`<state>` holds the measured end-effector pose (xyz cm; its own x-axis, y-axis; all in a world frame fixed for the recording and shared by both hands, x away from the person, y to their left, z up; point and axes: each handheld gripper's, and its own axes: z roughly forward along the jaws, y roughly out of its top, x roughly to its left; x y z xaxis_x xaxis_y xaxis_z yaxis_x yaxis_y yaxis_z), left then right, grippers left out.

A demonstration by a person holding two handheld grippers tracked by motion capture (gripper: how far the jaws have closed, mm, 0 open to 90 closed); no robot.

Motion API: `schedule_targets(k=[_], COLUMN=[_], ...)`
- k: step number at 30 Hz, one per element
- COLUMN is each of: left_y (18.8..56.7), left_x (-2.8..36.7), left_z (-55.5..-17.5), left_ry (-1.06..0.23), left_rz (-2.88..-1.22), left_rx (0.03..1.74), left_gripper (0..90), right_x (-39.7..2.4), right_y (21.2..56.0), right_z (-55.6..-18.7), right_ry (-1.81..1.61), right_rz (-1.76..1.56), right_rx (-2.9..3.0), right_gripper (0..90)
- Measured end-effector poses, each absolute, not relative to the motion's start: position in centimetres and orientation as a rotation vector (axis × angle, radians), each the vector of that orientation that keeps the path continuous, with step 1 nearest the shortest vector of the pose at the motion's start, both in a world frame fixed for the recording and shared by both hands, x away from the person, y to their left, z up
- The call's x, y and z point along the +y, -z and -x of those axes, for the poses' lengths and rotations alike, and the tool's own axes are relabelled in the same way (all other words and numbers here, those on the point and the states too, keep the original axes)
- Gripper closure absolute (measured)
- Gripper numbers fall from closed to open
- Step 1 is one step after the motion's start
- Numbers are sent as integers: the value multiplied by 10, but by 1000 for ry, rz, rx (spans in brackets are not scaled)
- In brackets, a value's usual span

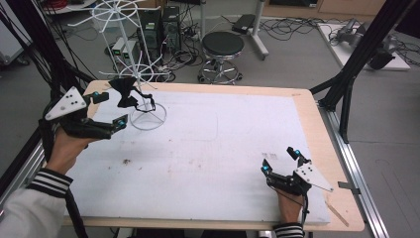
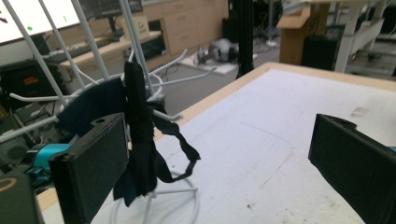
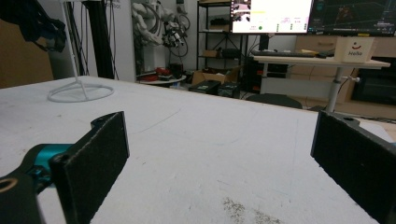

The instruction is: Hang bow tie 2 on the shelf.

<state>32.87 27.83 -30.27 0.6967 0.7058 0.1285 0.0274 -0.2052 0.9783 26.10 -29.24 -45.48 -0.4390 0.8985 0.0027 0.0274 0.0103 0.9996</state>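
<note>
Down at the near right of the table (image 1: 317,124), the right claw (image 1: 281,159) is sitting low over the white mat (image 1: 223,148), jaws spread wide and nothing between them. In the right gripper view the two black pads are framing bare mat with a few dark specks, so this hand is looking parked, likely keeping out of the way while the other one works.

Swinging over to the near left, the person's striped sleeve (image 1: 47,181) is coming in from the bottom edge, and the hand is holding the left claw (image 1: 110,110) raised and angled toward the far left corner. Its jaws are spread too, gripping nothing. From the left gripper view, one pad is sitting just beside a black bow tie (image 2: 135,135), with the other pad well off to the side, so the opening is looking lined up to take the fabric or has just let it go; I cannot tell which.

That bow tie is hanging on a white wire rack (image 1: 143,69) at the far left of the table, draped over one of the wire arms with its strap dangling toward the ring base. The rack's spokes are keeping it off the mat, handy for a sideways pinch.

Beyond the table, a black stool (image 1: 223,47) is standing on the floor.
</note>
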Motion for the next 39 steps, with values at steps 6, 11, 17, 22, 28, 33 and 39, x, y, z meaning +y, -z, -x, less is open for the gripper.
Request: schedule_targets(k=[6,11,17,22,28,33,39], left_y=[331,351,385,417,441,454,456], left_x=[285,287,283,283,288,288,290], left_z=[-314,-305,-292,-285,-279,-277,-275], left_ry=[-676,-658,-693,-688,-695,-685,-698], left_rz=[-1613,-1592,-1541,-1466,-1437,-1432,-1414], left_rx=[567,556,534,569,612,639,627], left_gripper=[17,17,17,17,17,17,17], right_x=[-293,-292,-292,-292,-292,-292,-292], right_y=[455,455,455,455,455,455,455], right_z=[-261,-261,-261,-261,-261,-261,-261], right_ry=[-1516,-1513,-1511,-1514,-1515,-1516,-1514], right_rz=[-972,-969,-967,-972,-975,-980,-976], right_rx=[1563,1560,1560,1558,1560,1560,1562], right_gripper=[35,35,35,35,35,35,35])
